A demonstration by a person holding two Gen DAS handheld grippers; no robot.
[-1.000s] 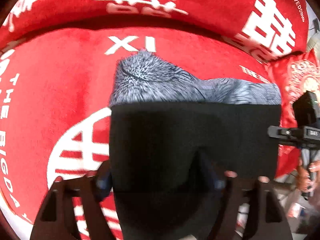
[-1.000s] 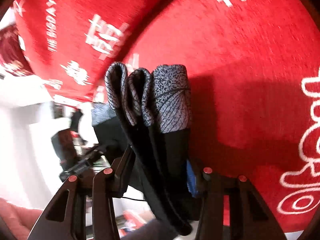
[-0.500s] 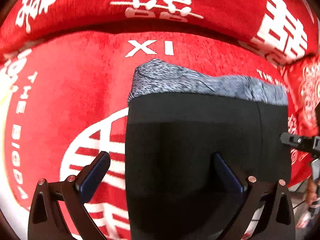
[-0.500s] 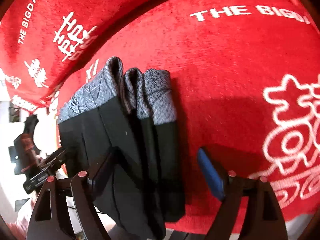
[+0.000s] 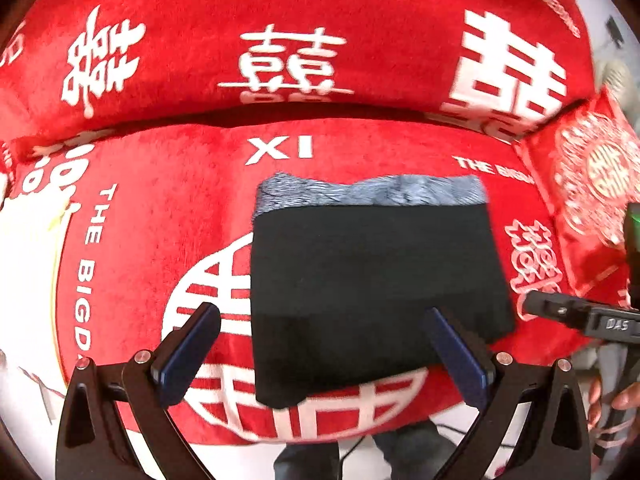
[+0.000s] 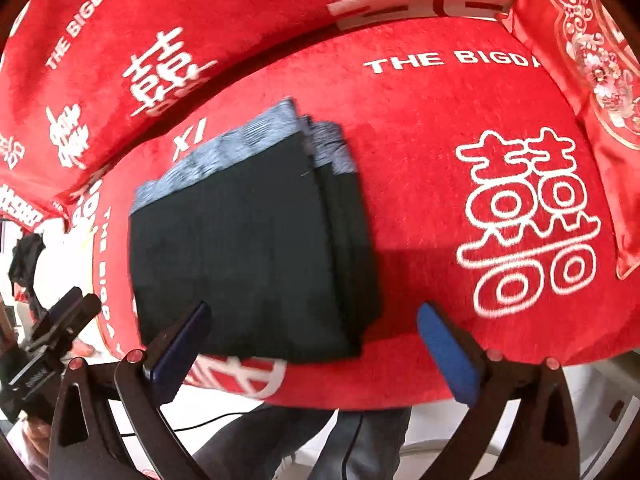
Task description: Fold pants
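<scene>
Left wrist view showed the pants (image 5: 372,280) folded into a compact black rectangle with a grey patterned waistband along its far edge, lying flat on a red sofa seat (image 5: 168,200) near its front edge. From the right wrist view the pants (image 6: 248,248) showed several stacked layers along their right side. The left claw (image 5: 320,344) hung above the near edge of the bundle, jaws spread wide, pads clear of the cloth. The right claw (image 6: 312,340) had just been opening and stood wide too, with nothing pressed between its pads, the bundle's near right corner lying below the gap.

The seat cover was plush red with white printing: "XI" (image 5: 280,150) just beyond the waistband, "THE BIGDA" (image 6: 452,62) farther right, and large double-happiness characters. A matching red back cushion (image 5: 320,40) rose behind. An embroidered red pillow (image 6: 588,60) sat at the right end. Below the seat's front edge, the person's trouser legs (image 6: 320,440) and pale floor showed.
</scene>
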